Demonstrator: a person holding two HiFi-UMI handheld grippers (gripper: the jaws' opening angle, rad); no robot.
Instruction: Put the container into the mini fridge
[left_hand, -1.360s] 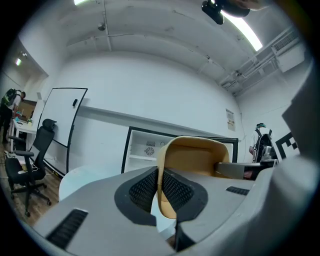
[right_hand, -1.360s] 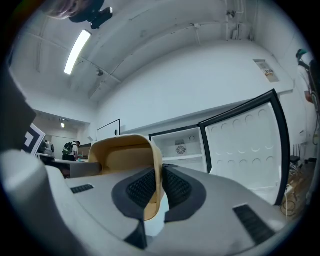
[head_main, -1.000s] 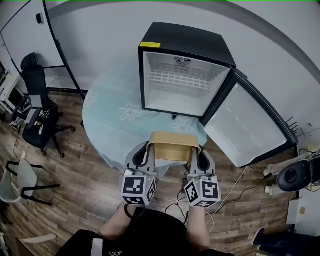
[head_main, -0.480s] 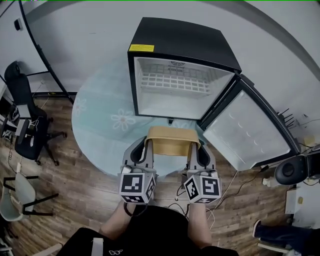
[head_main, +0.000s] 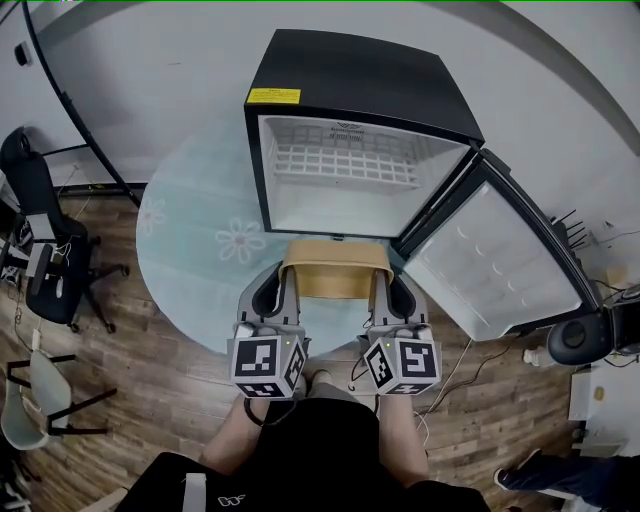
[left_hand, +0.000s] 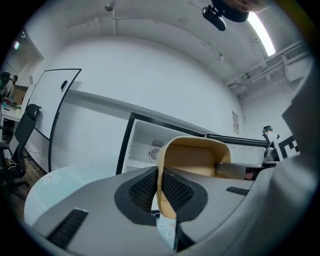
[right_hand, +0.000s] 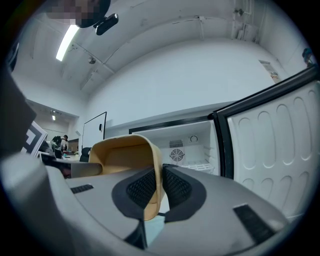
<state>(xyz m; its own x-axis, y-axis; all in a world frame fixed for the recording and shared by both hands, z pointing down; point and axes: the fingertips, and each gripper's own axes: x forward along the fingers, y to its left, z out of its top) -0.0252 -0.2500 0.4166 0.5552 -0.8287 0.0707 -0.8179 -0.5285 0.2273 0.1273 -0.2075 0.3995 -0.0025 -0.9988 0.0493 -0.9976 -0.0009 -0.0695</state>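
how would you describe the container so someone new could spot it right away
Find the black mini fridge standing open on the round pale blue table. Right before its opening is the container, a tan open-topped tub, one side wall pinched by the left hand-held gripper, the other by the right hand-held gripper. Nothing else at the table is tan.

The container (head_main: 337, 278) is before the mini fridge (head_main: 360, 85) on the table (head_main: 200, 262); door (head_main: 495, 265) right.

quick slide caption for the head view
The left gripper and right gripper hold a tan container by its sides before the open mini fridge on a round table.
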